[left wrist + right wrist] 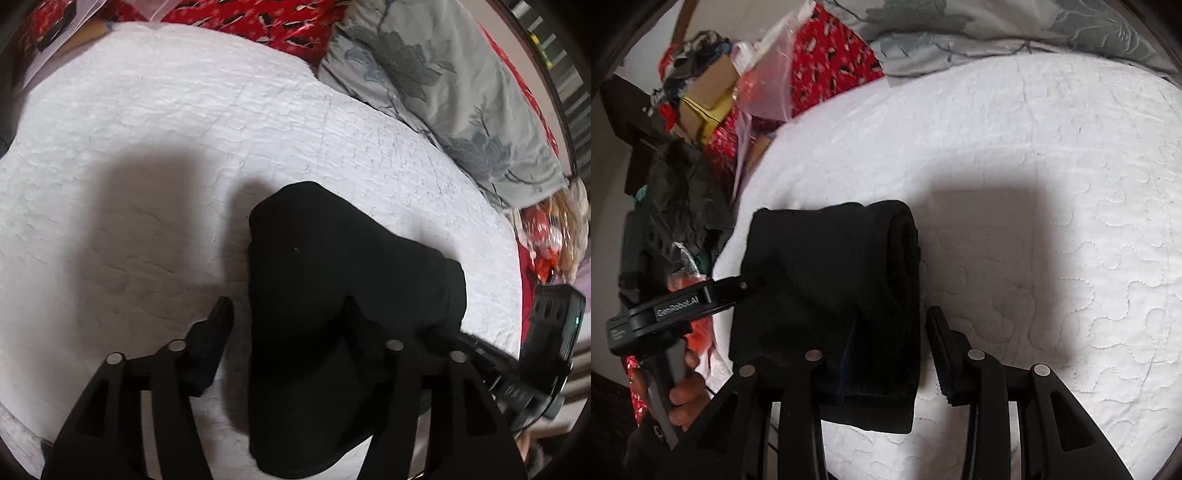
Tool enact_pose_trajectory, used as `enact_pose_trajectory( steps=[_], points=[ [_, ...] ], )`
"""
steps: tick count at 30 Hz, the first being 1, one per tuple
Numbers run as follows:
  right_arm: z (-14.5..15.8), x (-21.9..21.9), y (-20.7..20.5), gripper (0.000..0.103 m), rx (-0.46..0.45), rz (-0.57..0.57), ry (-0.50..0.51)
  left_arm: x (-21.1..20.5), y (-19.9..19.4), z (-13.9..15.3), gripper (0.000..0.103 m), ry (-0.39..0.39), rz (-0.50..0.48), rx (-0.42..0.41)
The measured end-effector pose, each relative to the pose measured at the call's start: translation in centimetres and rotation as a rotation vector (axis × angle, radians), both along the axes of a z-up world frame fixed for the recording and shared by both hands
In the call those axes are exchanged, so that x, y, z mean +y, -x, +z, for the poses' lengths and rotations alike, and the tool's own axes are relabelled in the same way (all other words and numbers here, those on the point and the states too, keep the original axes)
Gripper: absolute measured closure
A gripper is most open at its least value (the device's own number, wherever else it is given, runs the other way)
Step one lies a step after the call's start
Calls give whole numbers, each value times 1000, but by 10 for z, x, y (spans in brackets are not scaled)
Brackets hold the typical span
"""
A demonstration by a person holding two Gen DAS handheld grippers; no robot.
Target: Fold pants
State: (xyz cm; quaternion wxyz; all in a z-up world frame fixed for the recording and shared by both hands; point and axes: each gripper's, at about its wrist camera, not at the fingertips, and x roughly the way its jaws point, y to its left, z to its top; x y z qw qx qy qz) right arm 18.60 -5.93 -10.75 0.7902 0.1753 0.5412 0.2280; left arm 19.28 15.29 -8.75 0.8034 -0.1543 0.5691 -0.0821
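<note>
The black pants [332,277] lie folded into a thick bundle on the white quilted bedspread [166,129]. My left gripper [286,310] straddles the bundle's near left edge. Its left finger [218,325] stands clear of the cloth over bare quilt, and its right finger is black against the black pants. In the right wrist view the same bundle [831,266] sits between the fingers of my right gripper [894,319]. The right finger [942,343] stands a narrow gap off the folded edge, and the left finger is lost against the cloth. Neither gripper presses the pants.
A grey floral pillow [443,92] and red patterned fabric [258,18] lie beyond the quilt. A cardboard box [709,96], a plastic bag [764,74] and dark clothes [683,192] crowd the bed's left side. A hand [683,391] holds the left gripper's handle.
</note>
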Motion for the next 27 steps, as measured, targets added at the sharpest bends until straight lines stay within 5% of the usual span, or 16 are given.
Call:
enact_pose_trajectory(
  steps=[3,7,13,15,17,22,27],
  points=[
    [5,-12,9,51,-14,-5,17,7,13,14,43,0,-31,-31],
    [35,-4,29,51,-136,11,57,-8,37,46,44,-50,-39,-154],
    [35,21,42,52,-179,38,142,-55,62,11,43,-434,-173,-207],
    [17,24,45,52,-155,57,229,-59,71,-2,41,-486,-197,-226],
    [5,20,45,50,-111,49,220,-52,71,10,42,-428,-175,-234],
    [43,5,47,45,-185,-20,141,-20,61,45,43,-236,-88,-263],
    [67,16,38,45,-265,-4,51,-18,19,46,43,-225,-20,-228]
  ],
)
